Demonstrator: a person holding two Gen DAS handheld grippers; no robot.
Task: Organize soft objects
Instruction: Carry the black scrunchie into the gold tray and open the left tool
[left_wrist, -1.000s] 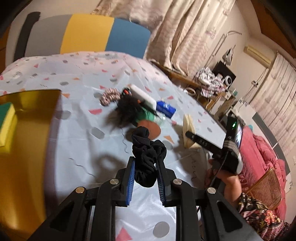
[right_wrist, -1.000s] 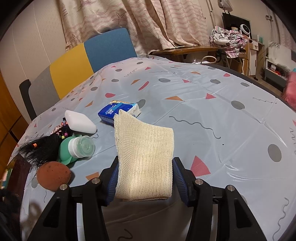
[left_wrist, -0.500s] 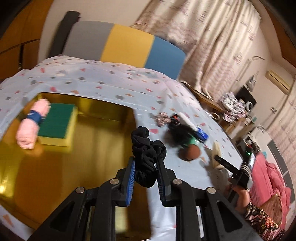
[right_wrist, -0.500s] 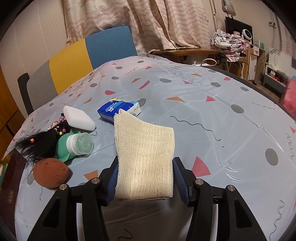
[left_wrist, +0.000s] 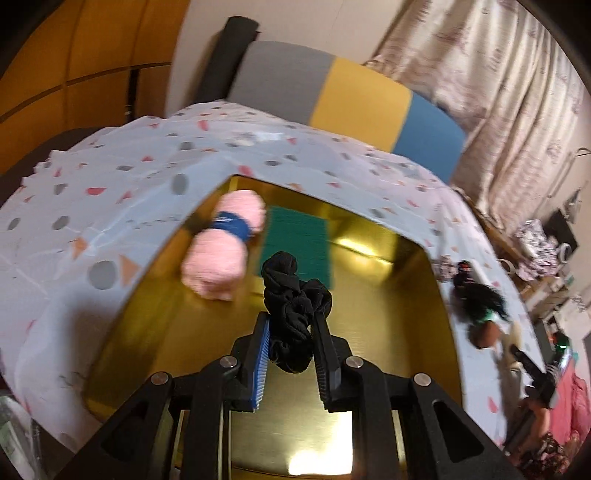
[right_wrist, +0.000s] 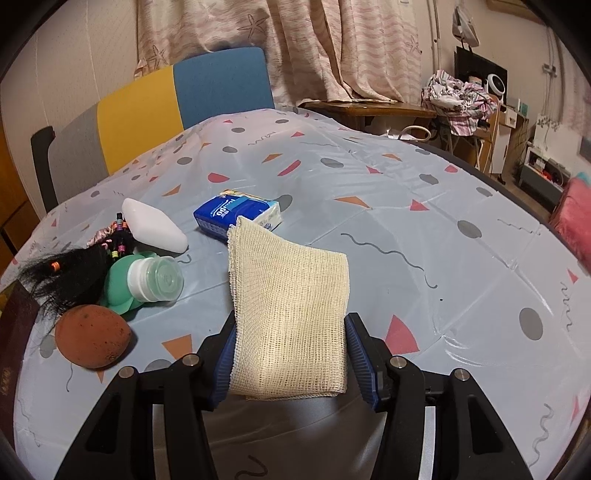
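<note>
Blurring smears dark clutter (left_wrist: 480, 299) beside gold tray (left_wrist: 436, 280).

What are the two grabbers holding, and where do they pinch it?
The left gripper pinches a black scrunchie around its lower half. The right gripper squeezes a folded cream mesh cloth by its near side edges.

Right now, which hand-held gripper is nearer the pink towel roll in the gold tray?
Left. The left hand-held gripper, shut on a black scrunchie, hangs over the gold tray just short of the pink roll. The right hand-held gripper holds a mesh cloth over the table beyond the tray's far side.
</note>
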